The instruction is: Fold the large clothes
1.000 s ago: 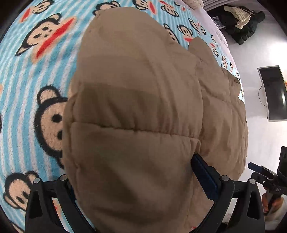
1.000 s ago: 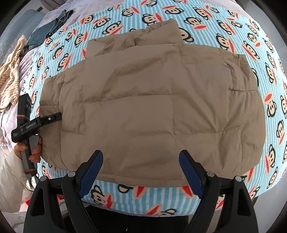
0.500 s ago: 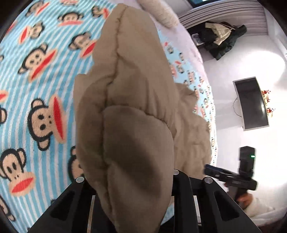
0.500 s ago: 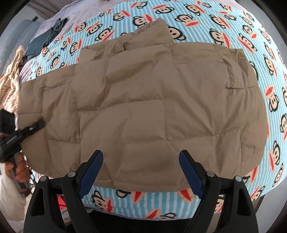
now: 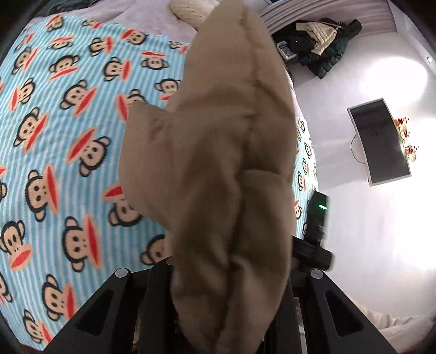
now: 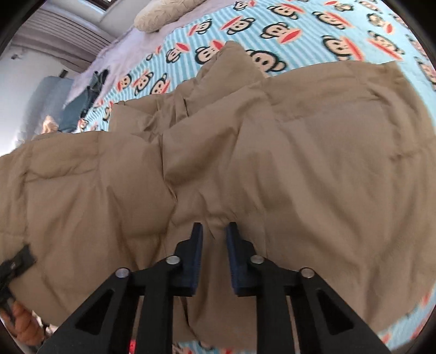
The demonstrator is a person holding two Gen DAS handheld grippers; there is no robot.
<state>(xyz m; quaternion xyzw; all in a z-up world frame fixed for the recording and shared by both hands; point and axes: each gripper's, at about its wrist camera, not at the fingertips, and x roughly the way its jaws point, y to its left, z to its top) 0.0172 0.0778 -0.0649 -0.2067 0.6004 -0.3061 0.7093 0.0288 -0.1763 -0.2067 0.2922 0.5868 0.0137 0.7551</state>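
A tan puffy jacket (image 6: 272, 152) lies spread across a bed covered by a blue striped blanket (image 5: 68, 136) printed with monkey faces. The jacket serves as the landmark here.

At the jacket's left end, the left gripper (image 5: 231, 272) is clamped on a fold of its sleeve or edge, and the padded cloth bulges up out of the jaws, lifted clear of the blanket. In the right wrist view, that gripper shows only as a black tip (image 6: 19, 261) at the jacket's left edge, with a person's fingers (image 6: 23, 324) just below it.

At the jacket's near hem, about the middle, the right gripper (image 6: 214, 231) has just been closing, and its blue pads (image 6: 197, 239) now pinch a small ridge of the tan cloth between them.

Beyond the jacket, near the head of the bed, lie a cream pillow (image 6: 160, 13) and a pile of dark blue clothes (image 6: 81, 106). To the jacket's right in the left wrist view, a dark screen (image 5: 378, 141) and a heap of dark coats (image 5: 318, 49) sit on the pale floor.
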